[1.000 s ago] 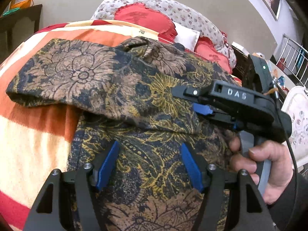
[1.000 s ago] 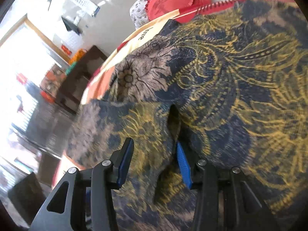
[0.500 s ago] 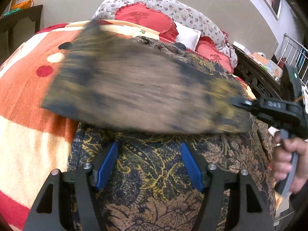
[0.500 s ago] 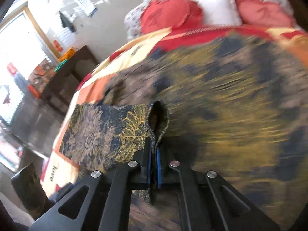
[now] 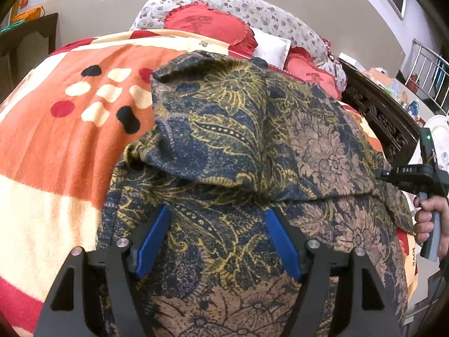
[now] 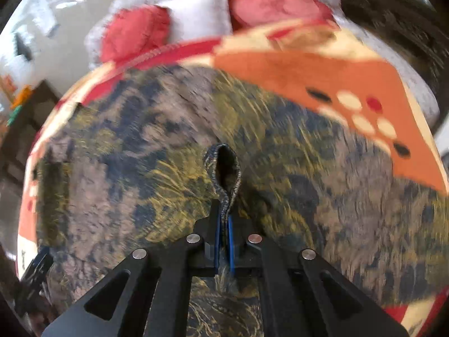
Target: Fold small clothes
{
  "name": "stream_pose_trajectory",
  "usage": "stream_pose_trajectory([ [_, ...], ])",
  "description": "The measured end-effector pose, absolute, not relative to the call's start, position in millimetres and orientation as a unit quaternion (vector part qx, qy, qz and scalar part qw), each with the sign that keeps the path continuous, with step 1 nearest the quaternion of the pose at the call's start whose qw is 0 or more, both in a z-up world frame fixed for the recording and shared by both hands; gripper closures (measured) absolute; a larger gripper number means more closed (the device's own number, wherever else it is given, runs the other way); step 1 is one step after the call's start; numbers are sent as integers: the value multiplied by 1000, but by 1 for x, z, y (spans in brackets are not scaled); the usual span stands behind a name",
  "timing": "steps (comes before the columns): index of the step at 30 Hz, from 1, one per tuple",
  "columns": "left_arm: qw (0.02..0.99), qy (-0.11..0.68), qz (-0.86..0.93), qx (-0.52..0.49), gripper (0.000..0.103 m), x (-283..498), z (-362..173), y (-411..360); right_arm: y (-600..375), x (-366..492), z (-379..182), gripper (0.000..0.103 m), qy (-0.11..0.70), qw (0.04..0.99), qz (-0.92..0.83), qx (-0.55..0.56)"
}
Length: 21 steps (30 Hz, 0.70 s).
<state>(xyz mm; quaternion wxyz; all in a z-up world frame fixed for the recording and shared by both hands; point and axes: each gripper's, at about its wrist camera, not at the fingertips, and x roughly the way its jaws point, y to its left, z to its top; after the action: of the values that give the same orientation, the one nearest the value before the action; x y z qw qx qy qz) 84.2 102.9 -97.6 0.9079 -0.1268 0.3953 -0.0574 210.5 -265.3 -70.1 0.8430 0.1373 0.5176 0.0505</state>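
A dark blue garment printed with gold and tan flowers (image 5: 230, 146) is spread on an orange, cream and red fleece blanket (image 5: 56, 146), one flap doubled over across its middle. The left gripper (image 5: 217, 238) is held just above the cloth, blue pads (image 5: 153, 238) apart and opening (nothing pinched). The right gripper (image 6: 223, 238) is pressed together on a raised fold of the garment
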Motion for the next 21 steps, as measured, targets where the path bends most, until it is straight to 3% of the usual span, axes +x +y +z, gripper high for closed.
stream_pose_trajectory([
  [4, 909, 397, -54, -111, 25, 85, -87, 100, -277, 206, -73, 91, 527, 833, 25, 168],
  [12, 941, 323, -29, -95, 23, 140, -20, 95, -293, 182, -73, 90, 520, 840, 12, 158],
  [14, 937, 337, -22, -86, 35, 168, -17, 86, -310, 172, -63, 76, 497, 852, 3, 165],
  [16, 928, 366, -22, -65, 65, 194, -27, 74, -325, 164, -52, 74, 470, 865, -26, 174],
  [21, 913, 406, 15, -28, 68, 224, -69, 63, -322, 156, -28, 74, 423, 890, -6, 167],
])
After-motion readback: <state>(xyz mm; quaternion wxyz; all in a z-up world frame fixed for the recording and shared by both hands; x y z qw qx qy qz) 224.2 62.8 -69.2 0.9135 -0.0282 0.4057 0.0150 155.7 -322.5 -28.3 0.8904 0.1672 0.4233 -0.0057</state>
